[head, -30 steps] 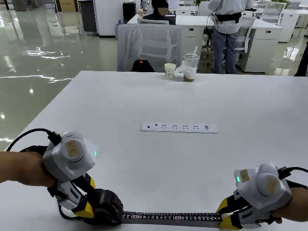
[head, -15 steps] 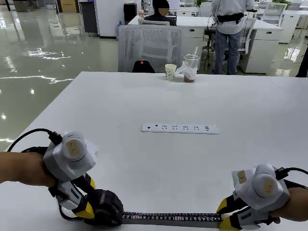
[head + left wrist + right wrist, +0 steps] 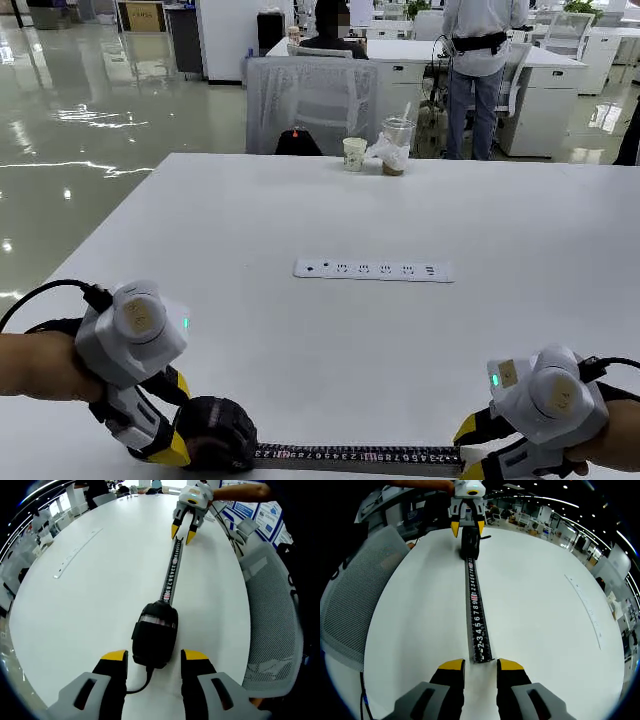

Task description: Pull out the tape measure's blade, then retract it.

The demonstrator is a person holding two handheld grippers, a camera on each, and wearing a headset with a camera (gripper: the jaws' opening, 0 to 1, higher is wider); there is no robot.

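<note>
The black tape measure case (image 3: 215, 435) lies at the table's near edge, and its blade (image 3: 355, 456) runs flat across the table to the right. My left gripper (image 3: 185, 420) stands open at the case (image 3: 155, 635), whose rear end sits between the fingertips (image 3: 114, 656) with a thin gap on each side. My right gripper (image 3: 462, 452) is open at the blade's hooked end (image 3: 482, 659), which lies just ahead of its tips. The blade (image 3: 172, 572) reaches to the right gripper (image 3: 183, 532). In the right gripper view the left gripper (image 3: 466, 527) and the case (image 3: 469, 542) sit far off.
A white power strip (image 3: 372, 269) lies mid-table. A paper cup (image 3: 354, 150) and a plastic cup (image 3: 397, 140) stand at the far edge, with a mesh chair (image 3: 310, 100) behind them. A person (image 3: 475, 60) stands at a desk beyond. A grey chair (image 3: 272, 615) sits near the table's near edge.
The head camera has tipped a little. Both grippers sit slightly lower and farther apart in the picture. The blade stays pulled out at the same length.
</note>
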